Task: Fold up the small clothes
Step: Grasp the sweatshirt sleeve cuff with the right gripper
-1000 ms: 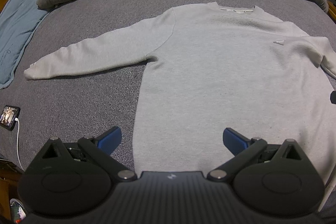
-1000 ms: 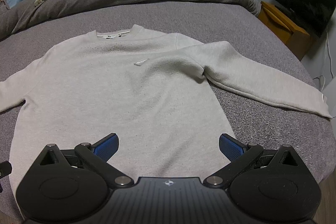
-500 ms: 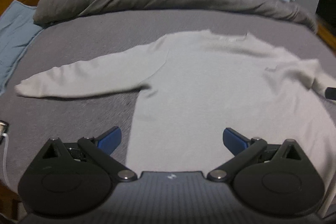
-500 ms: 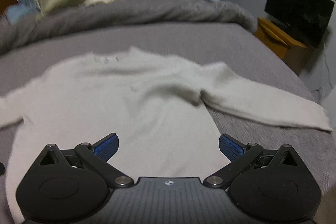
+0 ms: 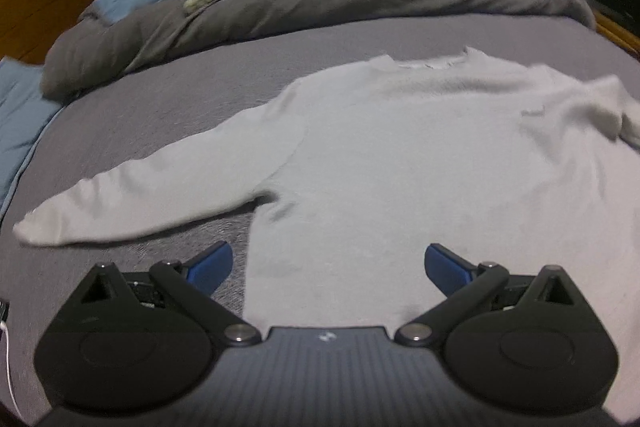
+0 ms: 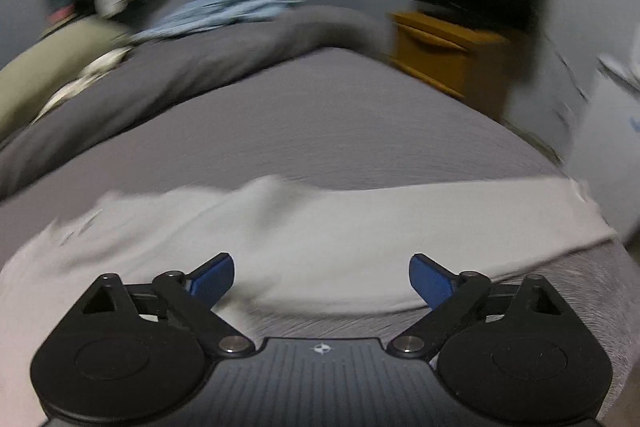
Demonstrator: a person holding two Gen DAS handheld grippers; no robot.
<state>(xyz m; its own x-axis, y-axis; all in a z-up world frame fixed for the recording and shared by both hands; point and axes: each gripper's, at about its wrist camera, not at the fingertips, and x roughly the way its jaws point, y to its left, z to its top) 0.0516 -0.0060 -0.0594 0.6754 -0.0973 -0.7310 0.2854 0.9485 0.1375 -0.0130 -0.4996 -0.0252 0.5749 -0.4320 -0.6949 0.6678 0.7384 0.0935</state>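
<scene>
Your sweatshirt [image 5: 420,163] lies flat mid-bed [image 5: 168,115], nothing folded yet. Left claw [image 5: 326,263] and right claw [image 6: 322,277] both hang spread and empty. Next, I'd judge, pinch a sleeve [image 6: 420,223] and fold it inward.

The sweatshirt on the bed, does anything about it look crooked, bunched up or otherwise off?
Nothing much stands out. The grey sweatshirt lies flat, face up on the bed, sleeves spread out to the sides. There's only a small rumple near the armpit in the left wrist view. The right wrist view is too blurred to judge.
</scene>
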